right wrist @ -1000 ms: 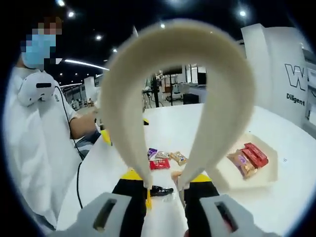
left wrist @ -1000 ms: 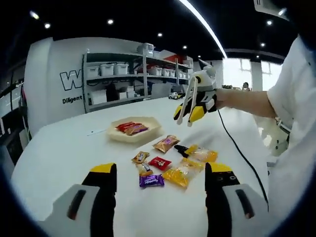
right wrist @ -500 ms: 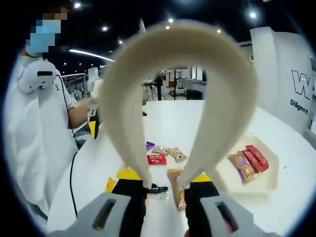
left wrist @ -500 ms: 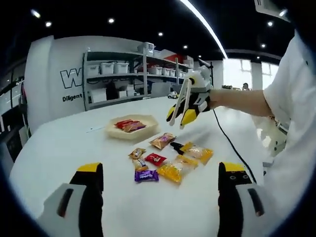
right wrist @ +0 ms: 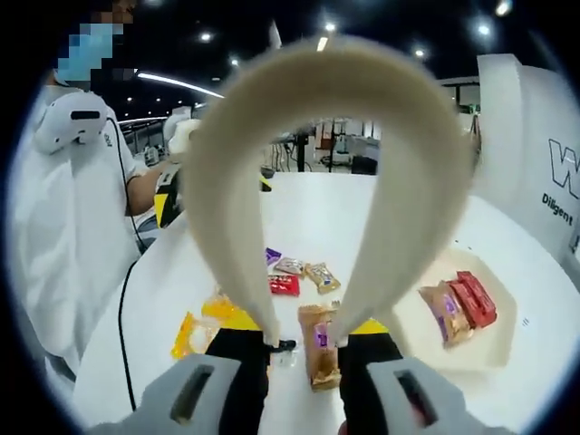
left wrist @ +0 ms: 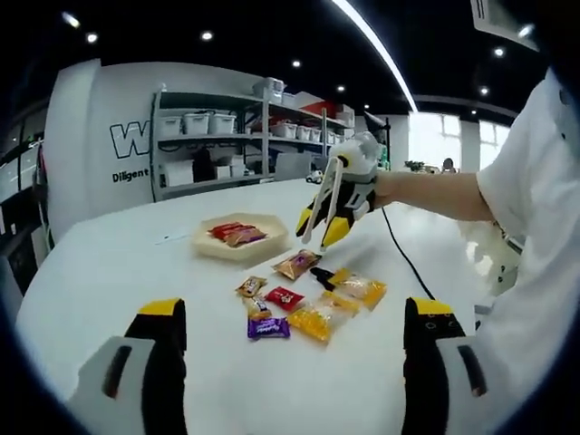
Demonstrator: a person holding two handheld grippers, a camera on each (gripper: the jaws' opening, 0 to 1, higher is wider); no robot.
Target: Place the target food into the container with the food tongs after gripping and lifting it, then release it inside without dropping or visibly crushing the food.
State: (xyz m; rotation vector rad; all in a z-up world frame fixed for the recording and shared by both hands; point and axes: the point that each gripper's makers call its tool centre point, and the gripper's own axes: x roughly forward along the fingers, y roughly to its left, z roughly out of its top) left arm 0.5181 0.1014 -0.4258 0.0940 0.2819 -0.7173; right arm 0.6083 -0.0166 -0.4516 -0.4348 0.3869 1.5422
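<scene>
The brown foil packet (right wrist: pixel 319 349) lies flat on the white counter (left wrist: pixel 109 263), outside the tray, at the near edge of a loose scatter of wrapped snacks. In the right gripper view, the two tips of the cream food tongs (right wrist: pixel 326 91) flank its upper end; I cannot tell whether they touch it.

The right tongs (right wrist: pixel 304 349) are clenched on both arms of that smooth U-shaped plastic tool. The left tongs (left wrist: pixel 294 308) are released, jaws spread wide, well back from the snacks.

Crowding the packet are a glossy red packet (left wrist: pixel 285 296), a purple one (left wrist: pixel 269 328), a small brown sweet (left wrist: pixel 249 286) and two crinkled orange-yellow bags (left wrist: pixel 317 319), one with a black clip-like end (left wrist: pixel 322 272) just beside the target.

Farther along the counter sits the shallow cream tray (right wrist: pixel 494 340), angular-rimmed, holding a red bar (right wrist: pixel 476 297) and a tan packet (right wrist: pixel 442 308) side by side.
</scene>
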